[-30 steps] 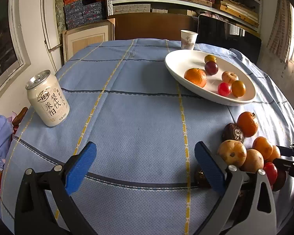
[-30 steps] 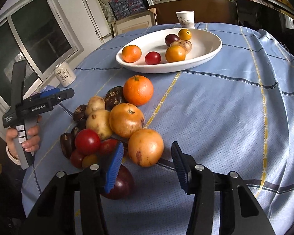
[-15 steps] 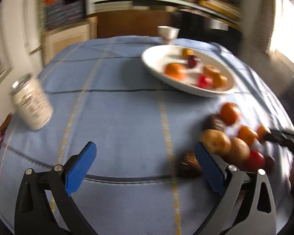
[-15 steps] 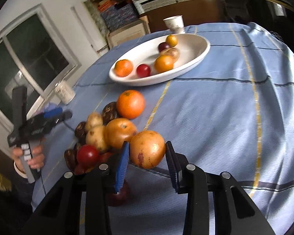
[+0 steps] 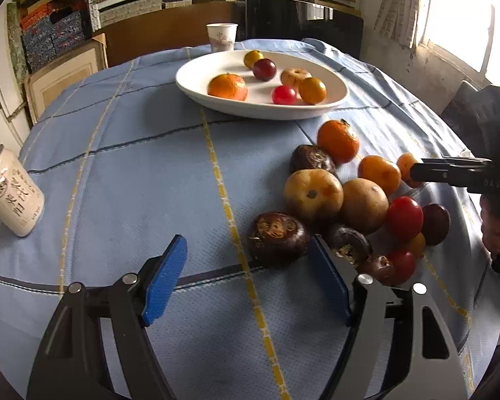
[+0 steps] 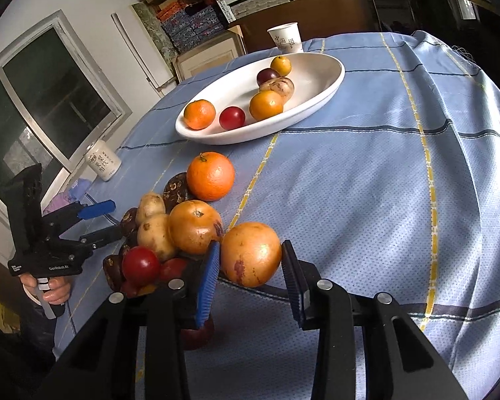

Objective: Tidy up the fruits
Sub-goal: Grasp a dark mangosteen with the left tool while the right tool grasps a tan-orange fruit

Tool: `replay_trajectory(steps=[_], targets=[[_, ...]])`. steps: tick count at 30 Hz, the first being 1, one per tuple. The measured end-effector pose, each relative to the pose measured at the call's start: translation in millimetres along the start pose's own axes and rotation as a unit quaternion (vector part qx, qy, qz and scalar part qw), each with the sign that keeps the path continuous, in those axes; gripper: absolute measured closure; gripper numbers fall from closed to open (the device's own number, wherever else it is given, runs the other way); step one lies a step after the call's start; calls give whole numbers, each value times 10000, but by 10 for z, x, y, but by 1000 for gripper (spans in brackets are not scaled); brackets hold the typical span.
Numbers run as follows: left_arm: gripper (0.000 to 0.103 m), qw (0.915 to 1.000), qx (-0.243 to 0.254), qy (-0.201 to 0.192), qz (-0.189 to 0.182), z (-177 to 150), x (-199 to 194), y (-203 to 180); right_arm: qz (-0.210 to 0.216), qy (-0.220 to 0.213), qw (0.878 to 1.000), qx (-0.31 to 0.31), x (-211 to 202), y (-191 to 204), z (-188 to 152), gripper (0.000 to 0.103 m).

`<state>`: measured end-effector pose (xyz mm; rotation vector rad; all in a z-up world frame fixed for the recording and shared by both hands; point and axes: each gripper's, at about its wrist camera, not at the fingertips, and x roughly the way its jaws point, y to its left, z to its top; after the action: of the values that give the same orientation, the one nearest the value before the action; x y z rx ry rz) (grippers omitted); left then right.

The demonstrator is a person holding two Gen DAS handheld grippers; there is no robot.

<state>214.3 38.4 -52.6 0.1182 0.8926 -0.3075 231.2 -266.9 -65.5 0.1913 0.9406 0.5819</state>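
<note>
Fruits are the matter here, and the nearest change is at the right gripper (image 6: 250,280): a second ago it stood wider and apart from the yellow-orange fruit (image 6: 250,254), and now both pads press this fruit, which sits on the surface at the near edge of the pile (image 5: 350,200). So I judge one more fruit is about to go to the dish. The left gripper (image 5: 246,280) has come nearer to the pile and its jaws are closing, still with nothing between them (a dark wrinkled fruit (image 5: 278,238) lies just ahead). Farther away, the white dish (image 6: 326,90) holds six fruits: an orange, a red one, a yellow-orange one, a brownish one, a dark purple one and a small yellow one.
</note>
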Motion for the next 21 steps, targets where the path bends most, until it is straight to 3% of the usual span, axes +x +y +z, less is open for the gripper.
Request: replay_trajectory(steps=[4,7,10,21], targets=[[34,9999,45,-44,-111,9,7,-53,-13,9,10000,-39,7,16,2,65],[57,9994,-45,68,-324,17,60,-46,30,9,10000,-25,4,14,6,65],[62,9991,-58,85,-419,20,71,-55,26,-9,10000,-43,-5,21,7,65],[62,9993,-88,201,-309,38,165,-88,-6,11,10000,-84,5,41,7,65]])
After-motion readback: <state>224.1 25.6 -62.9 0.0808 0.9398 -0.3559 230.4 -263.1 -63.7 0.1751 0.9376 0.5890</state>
